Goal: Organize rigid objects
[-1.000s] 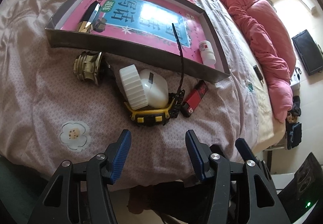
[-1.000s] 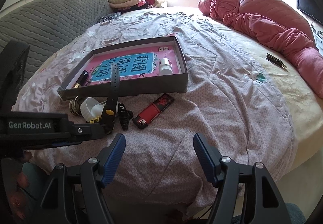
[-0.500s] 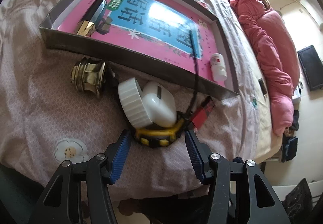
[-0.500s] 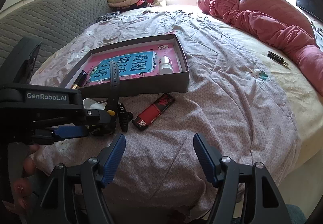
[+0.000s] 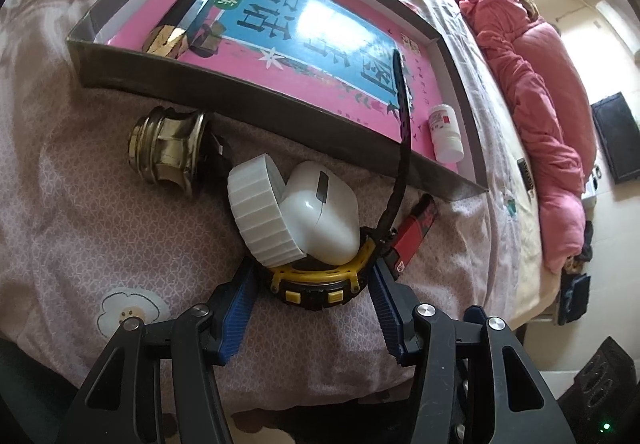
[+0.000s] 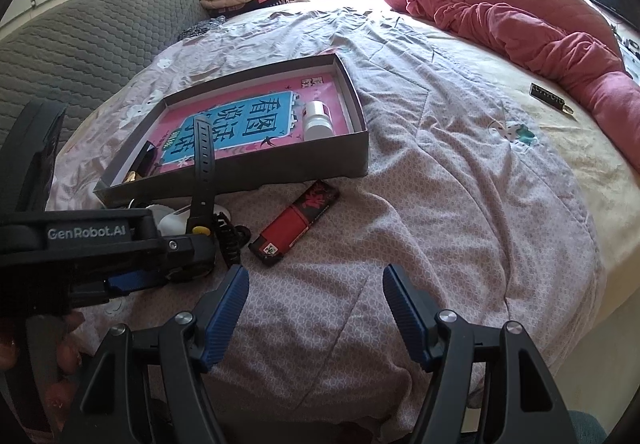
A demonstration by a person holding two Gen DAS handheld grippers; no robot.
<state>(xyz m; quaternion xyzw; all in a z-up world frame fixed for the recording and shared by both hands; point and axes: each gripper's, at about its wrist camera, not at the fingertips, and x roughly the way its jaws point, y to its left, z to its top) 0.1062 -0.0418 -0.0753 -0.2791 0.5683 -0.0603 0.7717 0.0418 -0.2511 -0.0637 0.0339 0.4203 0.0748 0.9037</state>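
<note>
1. Lower and closer than a second ago, the left gripper [image 5: 310,302] now straddles the yellow-and-black wristwatch [image 5: 316,280], one blue pad on each side of its case; the jaws are parted and I cannot see either pad pressing on it.
2. That watch lies on the pink patterned bedspread [image 5: 80,211], its black strap [image 5: 402,111] standing up over the wall of the shallow grey cardboard box [image 5: 248,91].
3. Leaning against the watch are a white ribbed screw cap [image 5: 260,215] and a white rounded plastic case [image 5: 324,215]; a brass-coloured fitting [image 5: 168,153] sits to their left, a red-and-black lighter [image 5: 414,232] to their right.
4. Inside the box, on a pink and blue book cover, lie a small white bottle [image 5: 446,131] and a black-and-gold faceted object [image 5: 180,23].
5. The right gripper [image 6: 316,302] has kept its place, hanging with its jaws released and bare above the bedspread, near the lighter [image 6: 294,222].
</note>
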